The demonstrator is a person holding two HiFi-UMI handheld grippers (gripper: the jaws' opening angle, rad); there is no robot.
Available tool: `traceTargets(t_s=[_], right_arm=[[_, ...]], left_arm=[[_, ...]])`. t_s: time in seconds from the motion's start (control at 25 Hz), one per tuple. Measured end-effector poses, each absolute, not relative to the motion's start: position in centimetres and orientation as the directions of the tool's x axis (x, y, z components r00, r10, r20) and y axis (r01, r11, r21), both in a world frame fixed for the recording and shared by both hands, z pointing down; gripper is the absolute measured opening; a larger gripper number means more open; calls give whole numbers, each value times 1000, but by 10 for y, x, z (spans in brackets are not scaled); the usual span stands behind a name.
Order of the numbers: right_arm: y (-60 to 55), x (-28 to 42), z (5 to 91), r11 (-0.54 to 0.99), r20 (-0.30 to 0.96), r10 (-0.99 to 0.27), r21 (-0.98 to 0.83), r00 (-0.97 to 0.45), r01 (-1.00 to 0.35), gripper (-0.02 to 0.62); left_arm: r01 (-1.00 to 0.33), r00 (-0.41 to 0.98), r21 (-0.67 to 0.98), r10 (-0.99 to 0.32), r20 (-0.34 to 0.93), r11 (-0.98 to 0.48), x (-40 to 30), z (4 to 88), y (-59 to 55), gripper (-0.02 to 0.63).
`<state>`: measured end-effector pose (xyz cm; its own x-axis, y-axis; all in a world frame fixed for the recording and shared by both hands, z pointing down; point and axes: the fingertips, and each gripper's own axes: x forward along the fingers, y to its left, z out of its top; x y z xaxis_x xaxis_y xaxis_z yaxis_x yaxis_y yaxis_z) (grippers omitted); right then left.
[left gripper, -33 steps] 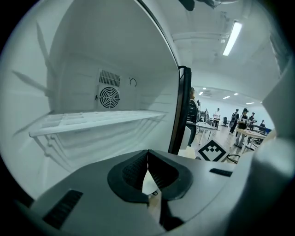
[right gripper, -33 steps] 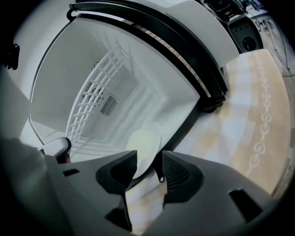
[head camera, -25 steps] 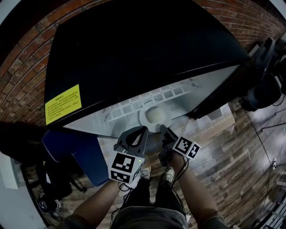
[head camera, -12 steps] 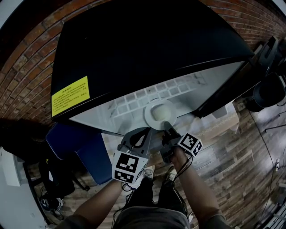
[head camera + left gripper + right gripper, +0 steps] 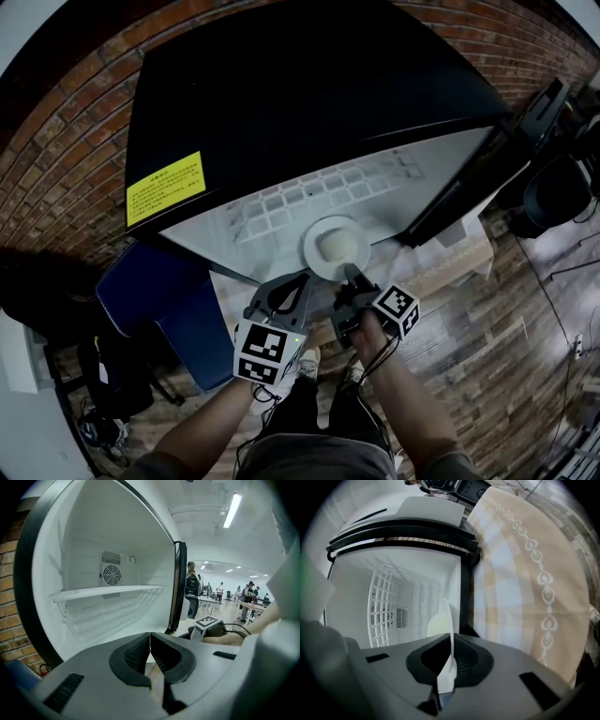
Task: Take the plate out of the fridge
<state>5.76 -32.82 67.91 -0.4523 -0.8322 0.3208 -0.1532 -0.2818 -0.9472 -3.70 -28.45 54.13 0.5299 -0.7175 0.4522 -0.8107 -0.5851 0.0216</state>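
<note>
A white plate lies on the white wire shelf of the open black fridge. My right gripper reaches in from the front; its jaws are closing and the pads press on the plate's near rim. In the right gripper view the plate stands edge-on between the jaws of the right gripper. My left gripper hovers just left of it, in front of the shelf, shut on nothing. In the left gripper view the left gripper has its jaws touching, and the fridge's shelf lies beyond.
The fridge door stands open on the right. A blue seat sits low on the left against the brick wall. A beige patterned mat covers the wooden floor, with dark equipment at far right. People stand far off.
The right gripper's jaws have closed on the plate's near rim. Both grippers have shifted slightly to the right in the head view.
</note>
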Motion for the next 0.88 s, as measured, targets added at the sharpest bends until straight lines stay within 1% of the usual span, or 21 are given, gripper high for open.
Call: traceTargets(t_s=[0.28, 0.6, 0.88], right_arm=[[-306, 73, 640, -289, 311, -845, -950, -435, -118, 31], [-272, 114, 576, -288, 308, -863, -951, -399, -112, 31], [-254, 152, 506, -237, 269, -895, -963, -356, -130, 31]], left_arm=[[-818, 528, 19, -738, 420, -575, -36, 526, -285, 18], [-802, 564, 24, -743, 359, -597, -26, 493, -281, 18], [-768, 612, 3, -733, 297, -641, -3, 454, -280, 18]])
